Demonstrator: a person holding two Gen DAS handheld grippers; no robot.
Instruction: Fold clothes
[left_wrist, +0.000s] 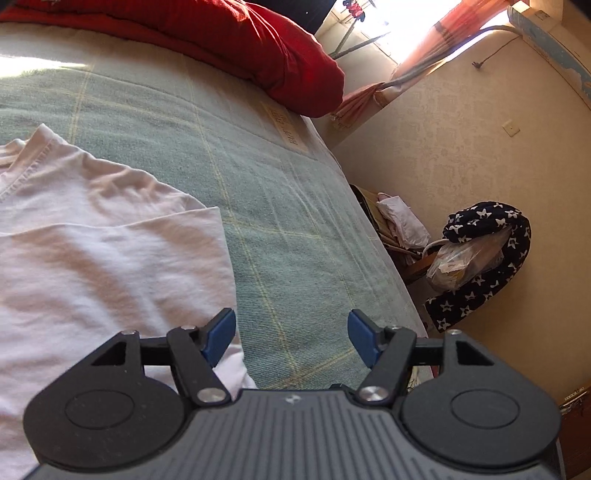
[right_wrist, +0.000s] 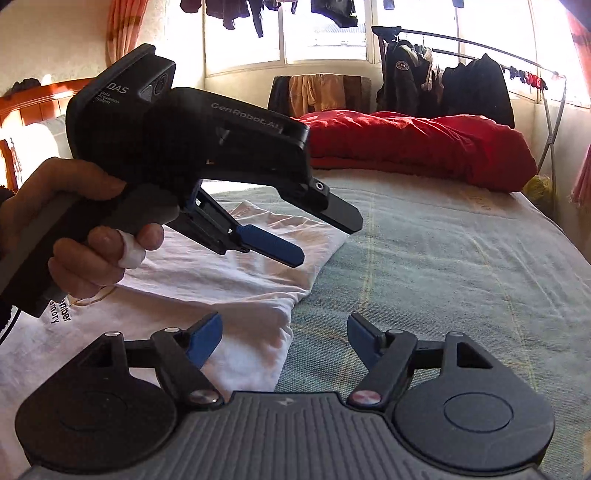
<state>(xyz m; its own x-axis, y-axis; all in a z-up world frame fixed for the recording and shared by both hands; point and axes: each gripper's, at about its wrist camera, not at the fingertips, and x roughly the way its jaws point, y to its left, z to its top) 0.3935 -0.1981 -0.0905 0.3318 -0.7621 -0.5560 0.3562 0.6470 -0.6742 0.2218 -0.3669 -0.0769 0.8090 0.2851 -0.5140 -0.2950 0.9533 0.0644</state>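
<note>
A white T-shirt (left_wrist: 103, 240) lies partly folded on the green bedspread (left_wrist: 280, 206), with its collar at the far left. My left gripper (left_wrist: 291, 336) hovers open over the shirt's right edge, nothing between its blue fingers. In the right wrist view the same white T-shirt (right_wrist: 221, 280) shows a folded edge and some printed text at the left. My right gripper (right_wrist: 284, 338) is open above the shirt's near corner, holding nothing. The left gripper (right_wrist: 284, 254), held by a hand (right_wrist: 74, 229), hangs over the shirt ahead of it.
A red duvet (right_wrist: 413, 147) is bunched at the far end of the bed. Beside the bed stand a chair with a star-patterned cloth (left_wrist: 484, 258) and a bag. A clothes rack with dark jackets (right_wrist: 443, 85) stands by the window. The bedspread (right_wrist: 443, 266) is bare to the right.
</note>
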